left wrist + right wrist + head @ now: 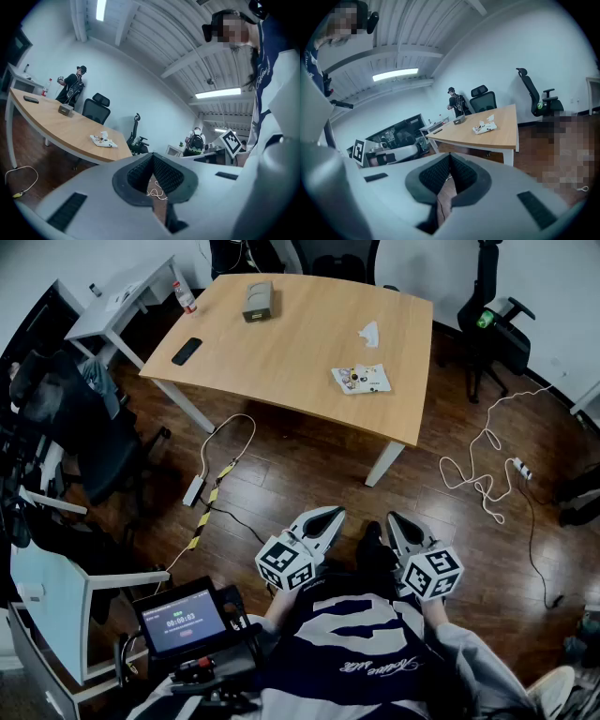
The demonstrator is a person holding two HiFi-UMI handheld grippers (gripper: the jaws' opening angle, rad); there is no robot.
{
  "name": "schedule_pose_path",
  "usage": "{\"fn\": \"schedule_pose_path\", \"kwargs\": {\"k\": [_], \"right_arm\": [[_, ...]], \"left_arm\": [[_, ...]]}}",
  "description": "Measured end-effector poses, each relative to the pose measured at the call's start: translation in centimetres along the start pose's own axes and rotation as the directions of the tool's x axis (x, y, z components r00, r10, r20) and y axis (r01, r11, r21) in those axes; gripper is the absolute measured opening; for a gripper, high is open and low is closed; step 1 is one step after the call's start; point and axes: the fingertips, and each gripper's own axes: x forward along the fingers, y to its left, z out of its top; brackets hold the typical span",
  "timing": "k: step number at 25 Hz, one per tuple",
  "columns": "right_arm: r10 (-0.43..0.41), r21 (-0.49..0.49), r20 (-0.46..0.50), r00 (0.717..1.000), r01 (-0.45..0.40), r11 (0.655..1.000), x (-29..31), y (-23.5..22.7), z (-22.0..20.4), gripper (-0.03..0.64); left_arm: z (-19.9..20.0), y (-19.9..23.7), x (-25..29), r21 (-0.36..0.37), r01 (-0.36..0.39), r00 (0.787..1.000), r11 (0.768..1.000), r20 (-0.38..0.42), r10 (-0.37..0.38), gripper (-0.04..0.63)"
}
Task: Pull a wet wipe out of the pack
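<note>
Ok so you're standing well back from the surface, nowhere near reach. Both tools are tucked in close to your body: the left gripper and the right gripper. Each has its jaws pressed together with nothing pinched. In both gripper views the pads meet at the tip, and only floor shows through the gap behind them.

The wipe pack lies flat near the right-hand edge of the surface as you look down. It's well apart from the small box and the phone over on the left. A crumpled white scrap sits near the pack, a bit further back. I can't tell if that's a wipe or plain tissue.

Handling-wise, my guess is the pack is light and floppy, with slick film. It'll probably slide or lift the moment you tug. I'd pin one end down with one gripper and pull with the other.

The wipe itself should be thin, damp and limp, easy to tear, and likely to drag the next one along. Pinch whatever tuft pokes out of the top opening, low near the slot, and pull steadily upward.

From here the pack is too small to see whether the flap is open, so check once you're close. You'll need to spread the jaws first, obviously.
</note>
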Motion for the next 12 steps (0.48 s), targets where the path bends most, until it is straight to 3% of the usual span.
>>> {"fn": "schedule_pose_path", "kwargs": {"k": [7,12], "right_arm": [[0.04,0.0,0.0,0.999,-0.04,0.999,2.9,0.0,0.7,-0.003],[0.105,-0.021,-0.028,0.994,-0.106,0.994,8.2,-4.8,4.3,-0.003]], "left_arm": [[1.2,4.1,-0.5,-0.023,-0.074,0.997,0.997,0.028,0.075,0.003],[3.0,8.4,4.4,-0.036,-0.146,0.988,0.989,0.045,0.148,0.003]]}}
